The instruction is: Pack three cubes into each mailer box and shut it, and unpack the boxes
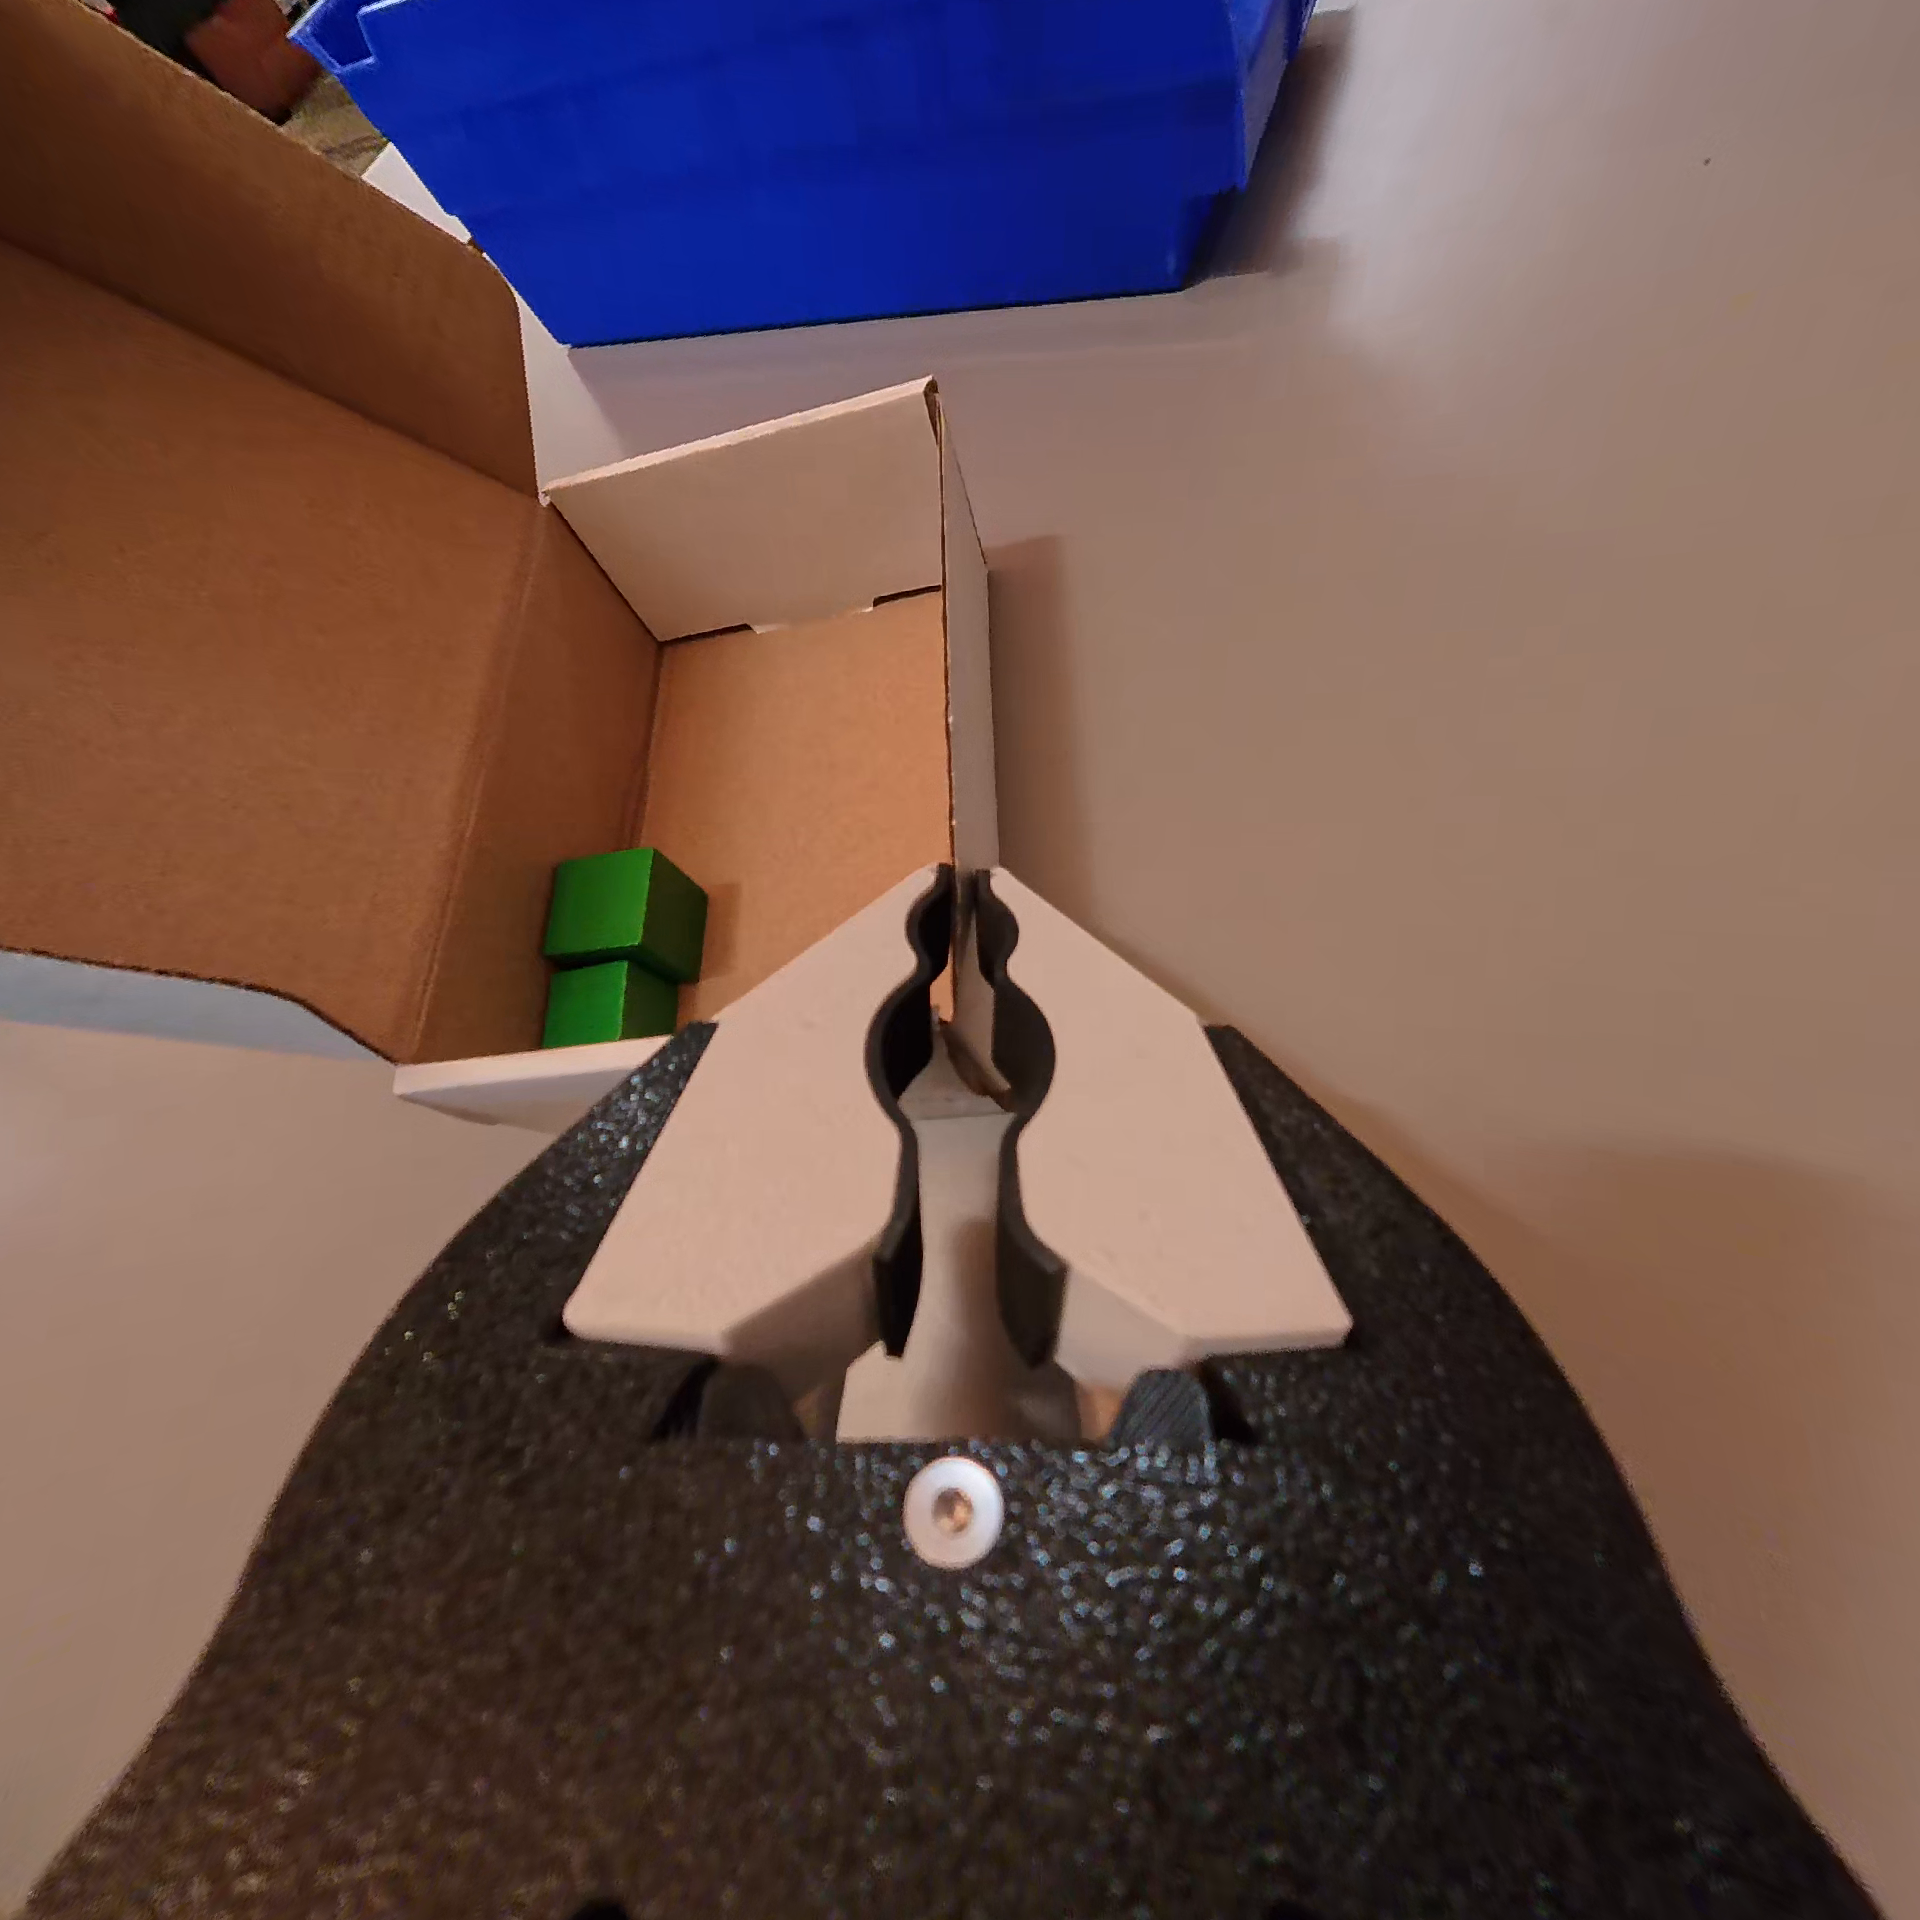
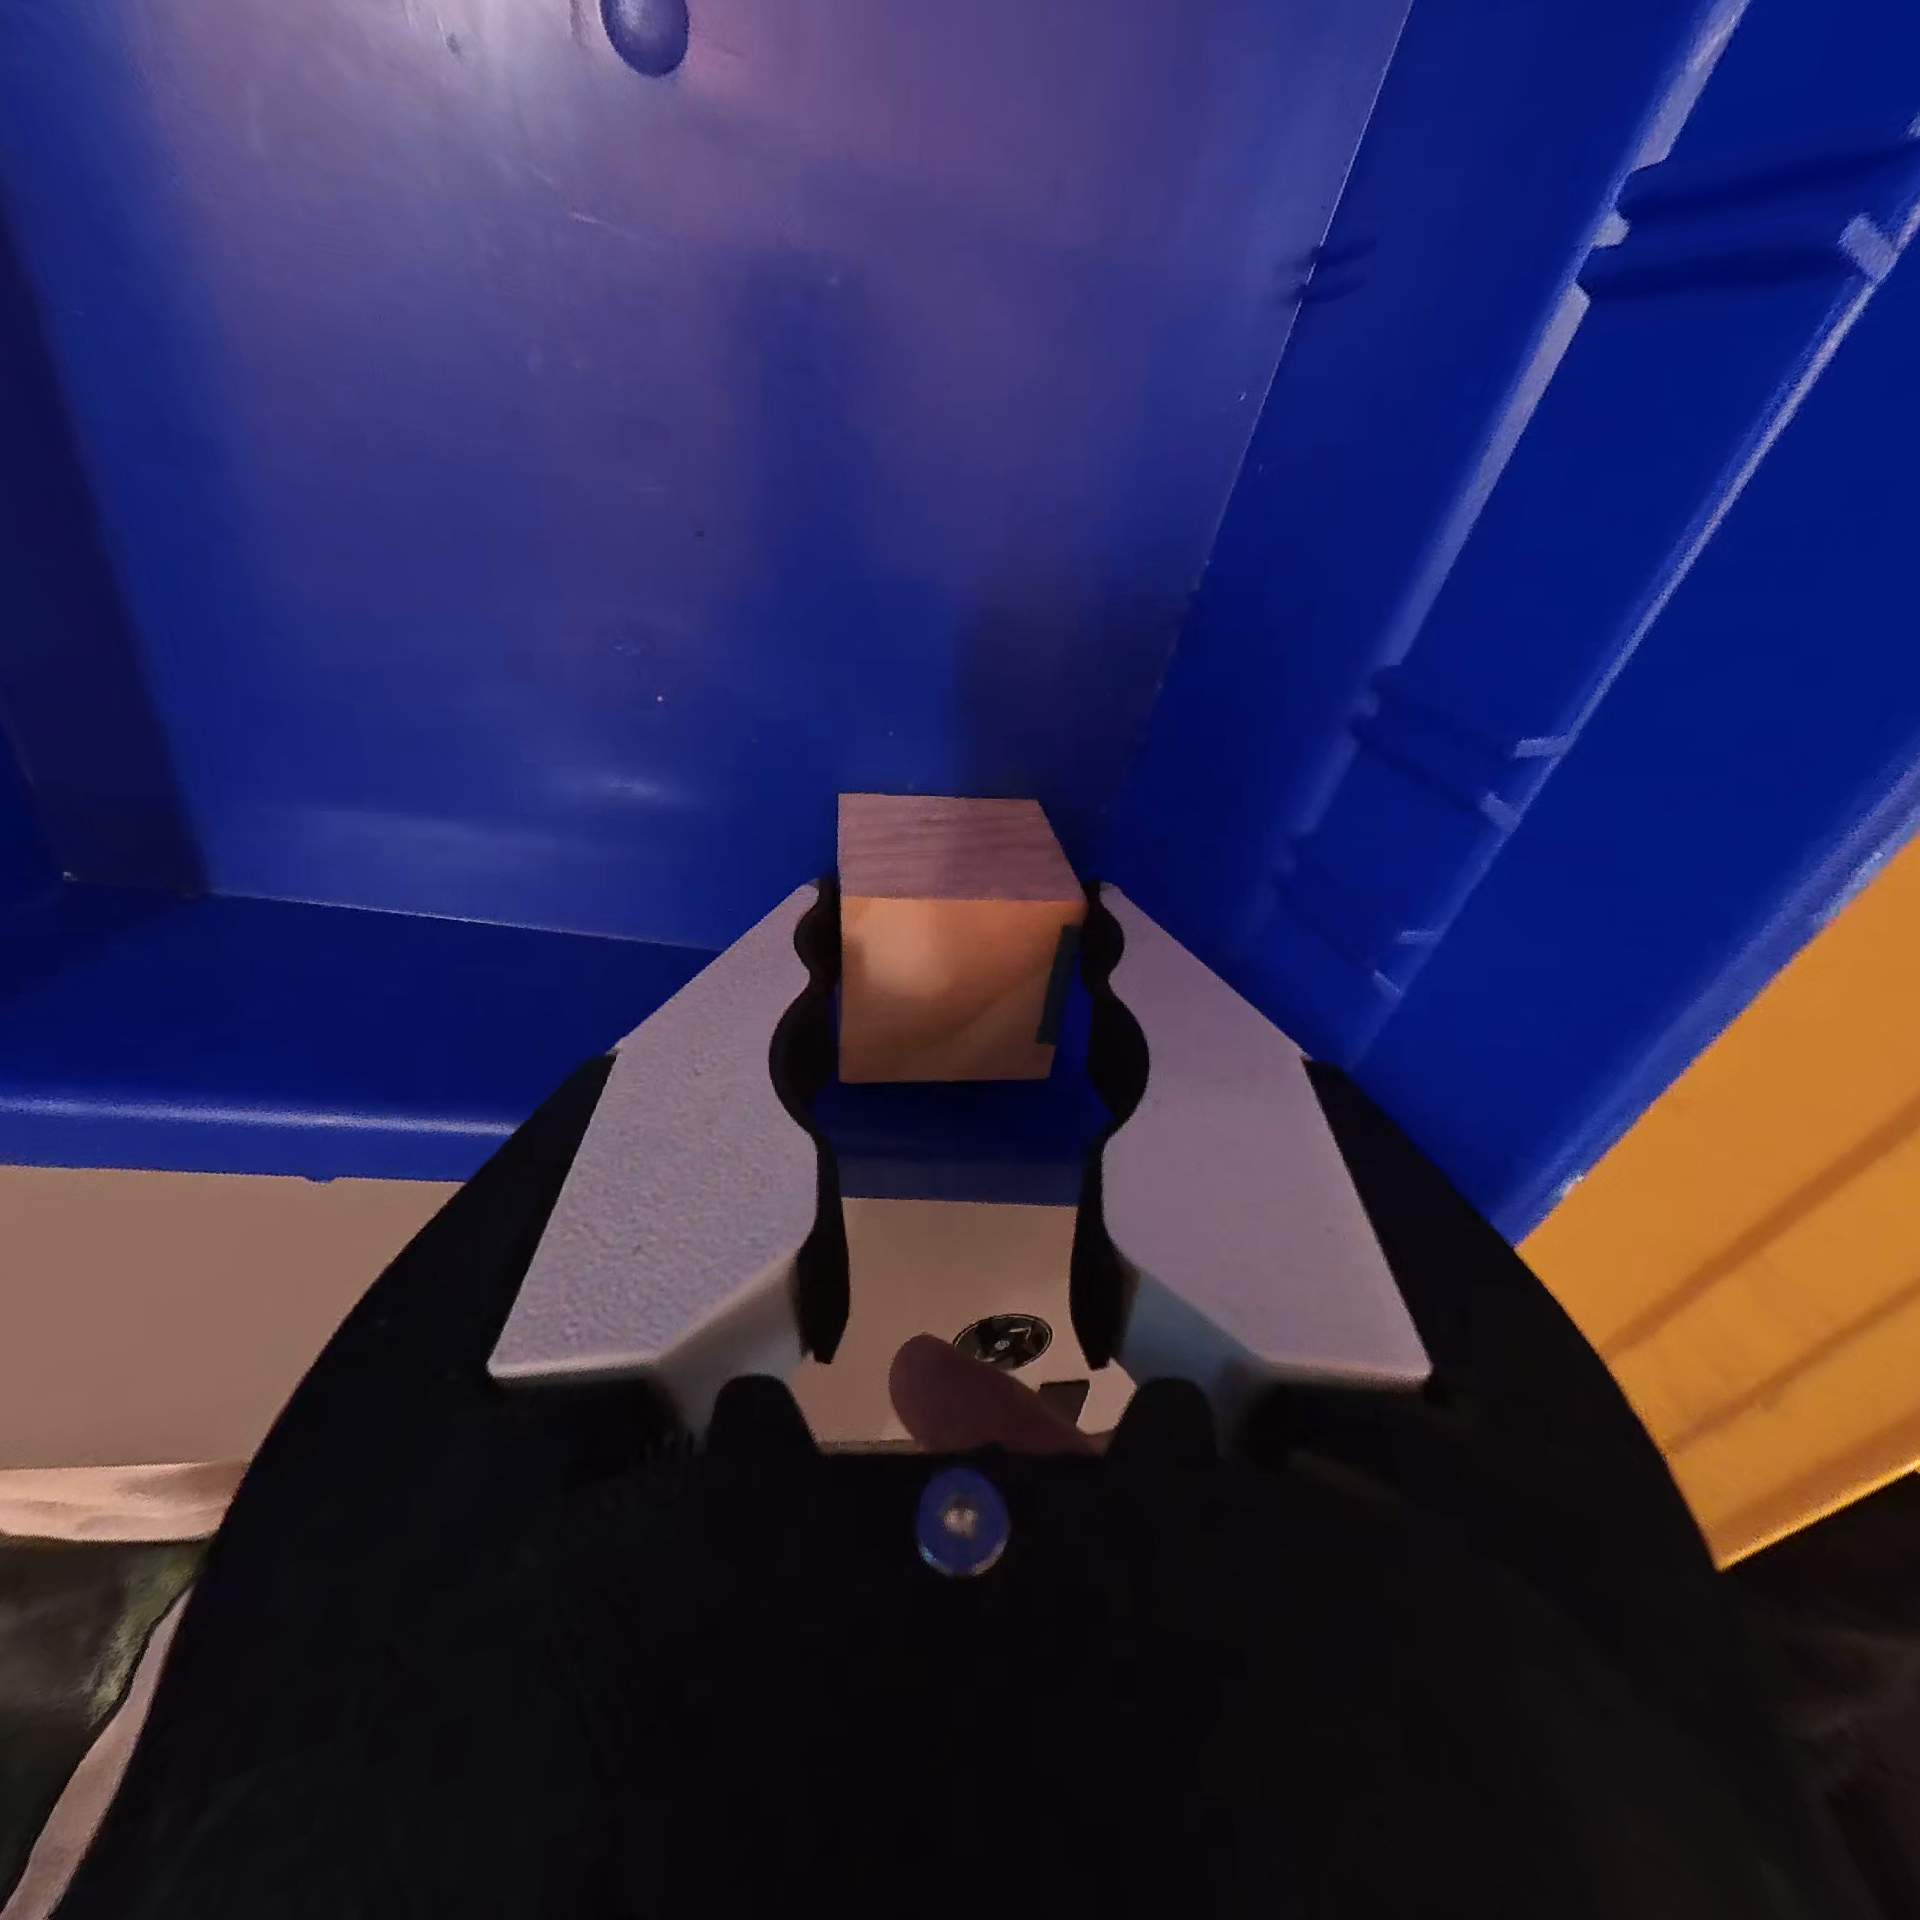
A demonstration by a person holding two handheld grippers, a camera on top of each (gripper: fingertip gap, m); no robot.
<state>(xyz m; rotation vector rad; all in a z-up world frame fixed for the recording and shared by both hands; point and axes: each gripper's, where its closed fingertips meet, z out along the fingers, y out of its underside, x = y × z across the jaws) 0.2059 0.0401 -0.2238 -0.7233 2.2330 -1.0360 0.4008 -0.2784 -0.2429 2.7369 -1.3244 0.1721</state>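
Clamping the mailer box (image 1: 790, 727) wall, left gripper (image 1: 961, 894) sits centre frame; green cubes (image 1: 621, 940) lower left. Right gripper (image 2: 951, 935) grips a wooden cube (image 2: 940, 987) inside the blue bin (image 2: 520, 416).

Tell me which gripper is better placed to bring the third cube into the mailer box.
The right gripper: its jaws already flank the wooden cube inside the blue bin. The left gripper is shut on the mailer box wall, steadying it beside two green cubes.

Packing bench: blue bin (image 1: 831, 177), mailer box (image 1: 312, 675)
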